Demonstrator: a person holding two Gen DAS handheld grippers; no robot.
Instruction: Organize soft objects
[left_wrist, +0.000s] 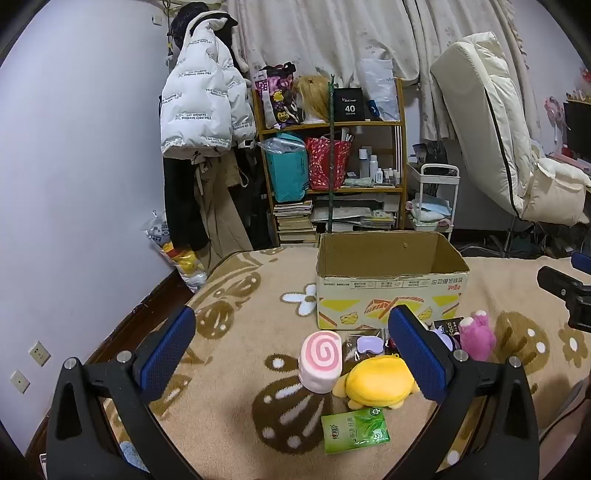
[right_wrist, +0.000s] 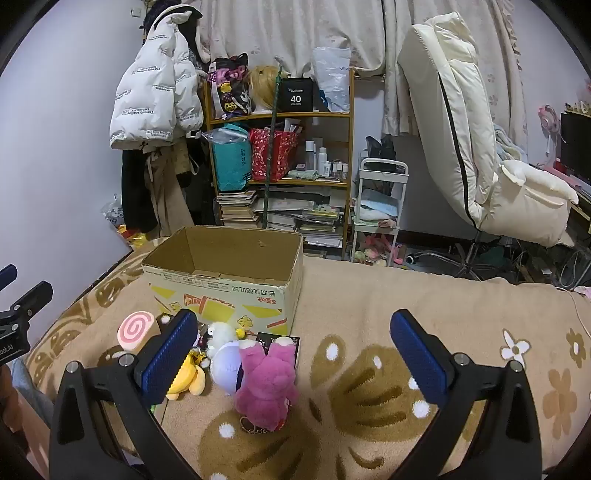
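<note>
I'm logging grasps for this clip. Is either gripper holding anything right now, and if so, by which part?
Nothing is held. The left gripper and right gripper are both wide open above the blanket, with the soft toys lying untouched in front of the box.

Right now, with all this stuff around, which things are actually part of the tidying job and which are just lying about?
Part of the job:
- cardboard box
- pink swirl roll cushion
- yellow plush
- pink plush
- white-lilac plush
- small white fluffy toy

Just lying about:
- green tissue pack
- white puffer jacket
- cluttered shelf
- cream chair
</note>
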